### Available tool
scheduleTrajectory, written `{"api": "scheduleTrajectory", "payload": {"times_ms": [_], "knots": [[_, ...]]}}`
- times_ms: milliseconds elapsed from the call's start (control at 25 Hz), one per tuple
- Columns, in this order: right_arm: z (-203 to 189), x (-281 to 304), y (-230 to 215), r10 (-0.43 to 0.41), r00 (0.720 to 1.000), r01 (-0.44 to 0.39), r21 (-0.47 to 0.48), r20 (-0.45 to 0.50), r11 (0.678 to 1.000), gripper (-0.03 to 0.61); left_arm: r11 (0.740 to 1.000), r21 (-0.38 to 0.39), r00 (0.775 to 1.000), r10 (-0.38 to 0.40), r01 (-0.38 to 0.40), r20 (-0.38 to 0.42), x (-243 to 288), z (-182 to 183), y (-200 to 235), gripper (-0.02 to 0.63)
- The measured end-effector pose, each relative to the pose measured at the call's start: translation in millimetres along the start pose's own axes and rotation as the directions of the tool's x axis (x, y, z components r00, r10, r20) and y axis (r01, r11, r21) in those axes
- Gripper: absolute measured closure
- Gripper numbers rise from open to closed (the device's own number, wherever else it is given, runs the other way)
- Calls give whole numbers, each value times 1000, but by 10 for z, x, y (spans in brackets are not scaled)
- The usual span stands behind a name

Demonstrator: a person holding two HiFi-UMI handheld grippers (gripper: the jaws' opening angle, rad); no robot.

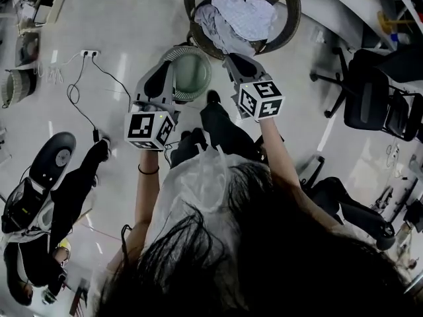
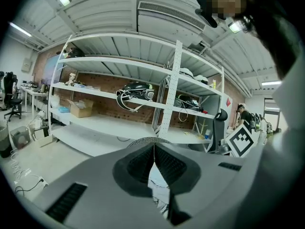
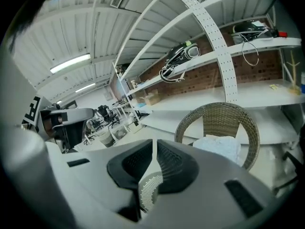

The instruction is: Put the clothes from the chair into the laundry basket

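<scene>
A pile of white and pale grey clothes (image 1: 239,15) lies on the seat of a round wicker chair (image 1: 291,12) at the top of the head view. Just in front of it on the floor stands the round, pale green laundry basket (image 1: 192,74). My left gripper (image 1: 165,68) hangs over the basket's left rim, shut with nothing in it. My right gripper (image 1: 236,61) is between basket and chair, also shut and empty. In the right gripper view the chair (image 3: 224,111) and its clothes (image 3: 221,148) lie ahead of the closed jaws (image 3: 153,144). The left gripper (image 2: 154,146) points toward the shelves.
Black office chairs (image 1: 373,98) stand at the right. A person in black (image 1: 56,197) is at the left, near a power strip with a cable (image 1: 89,53). Long white shelving (image 2: 119,123) runs behind the chair. Another wicker basket (image 1: 16,88) sits at the far left.
</scene>
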State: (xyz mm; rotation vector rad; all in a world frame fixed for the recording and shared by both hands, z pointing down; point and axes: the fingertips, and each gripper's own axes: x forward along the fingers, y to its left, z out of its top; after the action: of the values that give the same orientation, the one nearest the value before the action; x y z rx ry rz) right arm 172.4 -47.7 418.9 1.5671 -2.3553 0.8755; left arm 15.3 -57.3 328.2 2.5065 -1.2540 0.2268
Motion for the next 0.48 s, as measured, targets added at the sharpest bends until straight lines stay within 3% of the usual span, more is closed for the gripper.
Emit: {"api": "scheduleTrajectory", "payload": {"times_ms": [480], "knots": [[-732,1051,-1126,-47,975,51,15,-218,999,535,1000,-12,992,20,-22,-123,915,-649,400,594]]}}
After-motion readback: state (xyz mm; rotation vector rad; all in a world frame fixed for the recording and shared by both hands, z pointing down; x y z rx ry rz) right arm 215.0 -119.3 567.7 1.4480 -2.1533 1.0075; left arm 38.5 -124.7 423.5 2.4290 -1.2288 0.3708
